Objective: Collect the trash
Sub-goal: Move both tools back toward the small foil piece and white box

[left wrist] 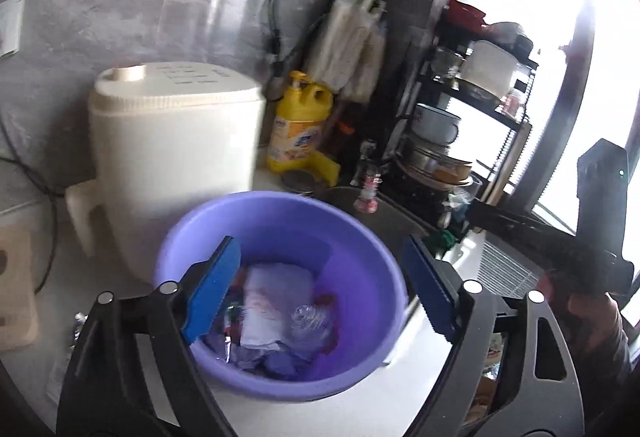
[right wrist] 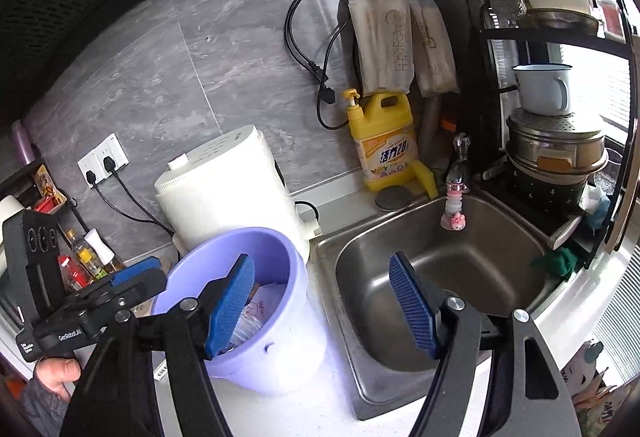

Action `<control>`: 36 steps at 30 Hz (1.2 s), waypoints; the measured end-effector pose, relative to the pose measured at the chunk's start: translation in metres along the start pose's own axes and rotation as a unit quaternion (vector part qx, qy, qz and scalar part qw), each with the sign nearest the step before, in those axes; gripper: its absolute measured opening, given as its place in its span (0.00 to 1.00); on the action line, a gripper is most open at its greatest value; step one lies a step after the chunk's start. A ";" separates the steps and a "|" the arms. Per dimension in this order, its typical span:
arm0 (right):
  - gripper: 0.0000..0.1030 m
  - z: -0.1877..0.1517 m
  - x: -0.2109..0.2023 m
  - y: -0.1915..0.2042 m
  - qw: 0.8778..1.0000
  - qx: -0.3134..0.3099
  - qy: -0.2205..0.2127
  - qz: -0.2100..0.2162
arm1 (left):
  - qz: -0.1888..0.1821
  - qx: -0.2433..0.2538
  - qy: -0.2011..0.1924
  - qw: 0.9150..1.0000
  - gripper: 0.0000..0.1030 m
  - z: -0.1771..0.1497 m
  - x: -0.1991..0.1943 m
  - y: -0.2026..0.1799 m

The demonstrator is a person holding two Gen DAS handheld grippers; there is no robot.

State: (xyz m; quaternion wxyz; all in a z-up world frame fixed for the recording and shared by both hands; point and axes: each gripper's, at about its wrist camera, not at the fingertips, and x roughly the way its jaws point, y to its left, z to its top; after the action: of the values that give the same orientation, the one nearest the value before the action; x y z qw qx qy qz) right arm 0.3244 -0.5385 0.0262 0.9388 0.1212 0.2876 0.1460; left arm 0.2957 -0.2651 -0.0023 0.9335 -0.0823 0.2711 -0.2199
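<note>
Both the left gripper (left wrist: pixel 320 293) and right gripper (right wrist: pixel 324 307) are hanging spread and empty, since the trash (left wrist: pixel 280 313) is lying in the purple basin (left wrist: pixel 360 257) directly beneath the left one.

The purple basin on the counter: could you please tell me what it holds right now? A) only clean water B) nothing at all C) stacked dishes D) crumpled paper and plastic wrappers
D: the left wrist view looks down into the purple basin, where a crumpled white paper and clear plastic wrappers lie on its bottom.
</note>
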 end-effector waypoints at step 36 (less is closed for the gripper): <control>0.70 -0.040 0.094 0.233 0.944 -0.183 0.100 0.256 | 0.314 -0.202 -0.041 0.927 0.94 -0.108 -0.181 0.158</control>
State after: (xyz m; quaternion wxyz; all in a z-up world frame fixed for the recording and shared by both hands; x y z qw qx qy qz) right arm 0.3287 -0.2842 0.0192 0.8423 0.0014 0.3071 0.4429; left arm 0.1584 -0.0455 -0.0508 0.9288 -0.1885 0.2829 0.1478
